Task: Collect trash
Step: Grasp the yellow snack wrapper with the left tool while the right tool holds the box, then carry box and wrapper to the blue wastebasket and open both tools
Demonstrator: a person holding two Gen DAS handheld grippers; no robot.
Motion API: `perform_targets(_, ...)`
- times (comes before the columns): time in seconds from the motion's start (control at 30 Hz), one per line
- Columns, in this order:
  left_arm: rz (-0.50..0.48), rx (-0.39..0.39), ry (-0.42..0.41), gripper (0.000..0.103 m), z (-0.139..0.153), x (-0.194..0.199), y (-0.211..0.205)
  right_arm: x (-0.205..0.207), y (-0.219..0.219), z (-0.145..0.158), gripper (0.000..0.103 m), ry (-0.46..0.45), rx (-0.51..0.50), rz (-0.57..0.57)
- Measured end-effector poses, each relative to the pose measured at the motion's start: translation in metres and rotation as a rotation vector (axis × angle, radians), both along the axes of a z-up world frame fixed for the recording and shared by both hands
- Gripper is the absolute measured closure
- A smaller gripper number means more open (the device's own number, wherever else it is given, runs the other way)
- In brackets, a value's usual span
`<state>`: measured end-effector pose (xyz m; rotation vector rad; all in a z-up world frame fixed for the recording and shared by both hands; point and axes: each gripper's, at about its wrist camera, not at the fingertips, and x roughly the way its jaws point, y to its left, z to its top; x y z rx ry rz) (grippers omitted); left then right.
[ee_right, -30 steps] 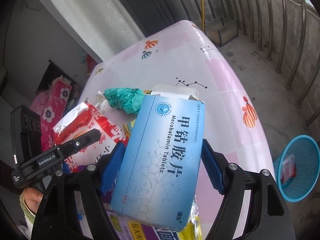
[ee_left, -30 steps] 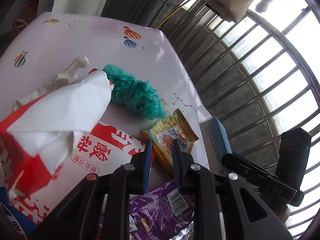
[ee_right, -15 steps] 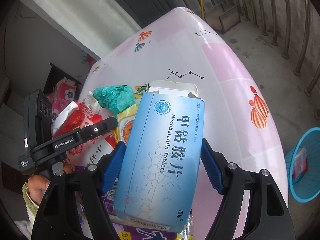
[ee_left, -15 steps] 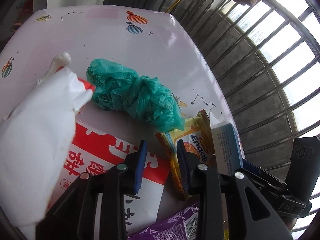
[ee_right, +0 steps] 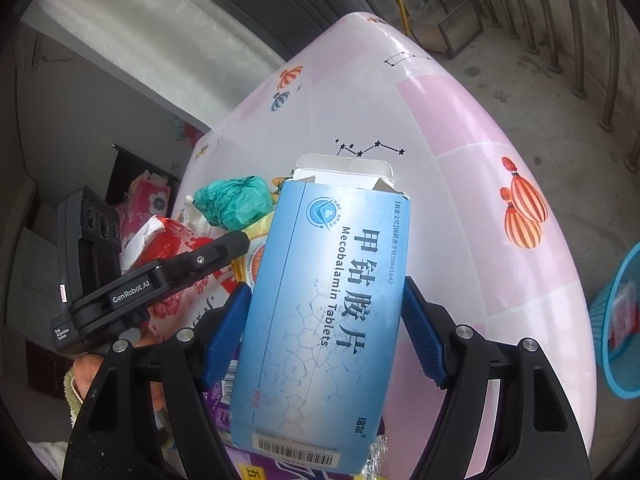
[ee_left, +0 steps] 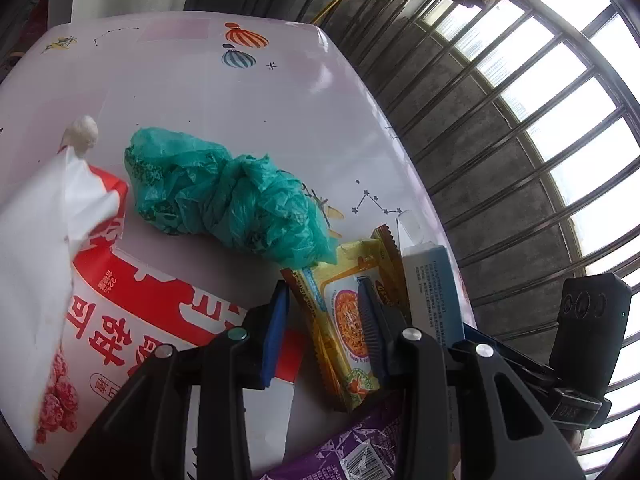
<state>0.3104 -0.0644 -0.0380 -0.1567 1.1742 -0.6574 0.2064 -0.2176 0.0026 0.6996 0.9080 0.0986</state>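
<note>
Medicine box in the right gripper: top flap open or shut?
Open. The medicine box has its white tuck flap standing up past the far end, side tabs loose. Contents cannot be seen. The right gripper clamps it by its sides.

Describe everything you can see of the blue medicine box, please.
The blue medicine box is a flat cardboard carton printed "Mecobalamin Tablets" with Chinese characters, a round logo, a faint chemical diagram and a barcode at its near end. Its far end is open, white flaps standing up. The right hand-held gripper clamps it by both long edges, holding it above the pink table. In the left wrist view only its narrow side shows.
</note>
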Motion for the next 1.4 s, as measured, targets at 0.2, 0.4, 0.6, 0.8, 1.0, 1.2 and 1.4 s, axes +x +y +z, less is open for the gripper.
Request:
perform_targets(0.2, 0.003, 0.024, -0.009, 0.087, -0.002, -0.002, -0.004, -0.002, -0.004, -0.003, 0.033, -0.012, 0.033, -0.003)
perform_targets(0.4, 0.008, -0.001, -0.037, 0.094, 0.010, -0.007, -0.001, -0.008, -0.009, 0.002, 0.033, -0.037, 0.072, -0.019)
perform_targets(0.6, 0.002, -0.026, -0.123, 0.095, 0.039, -0.023, 0.010, -0.029, -0.021, 0.022, 0.033, -0.099, 0.098, -0.060)
perform_targets(0.8, 0.013, -0.049, -0.240, 0.095, 0.074, -0.047, 0.026, -0.057, -0.037, 0.047, 0.033, -0.173, 0.120, -0.112)
perform_targets(1.0, 0.004, -0.074, -0.333, 0.095, 0.109, -0.078, 0.036, -0.092, -0.051, 0.064, 0.033, -0.238, 0.136, -0.178)
perform_targets(1.2, -0.086, -0.083, -0.365, 0.095, 0.130, -0.105, 0.005, -0.138, -0.076, 0.065, 0.033, -0.267, 0.133, -0.295)
perform_targets(1.4, -0.271, -0.039, -0.366, 0.095, 0.126, -0.131, -0.081, -0.198, -0.112, 0.045, 0.033, -0.265, 0.156, -0.495)
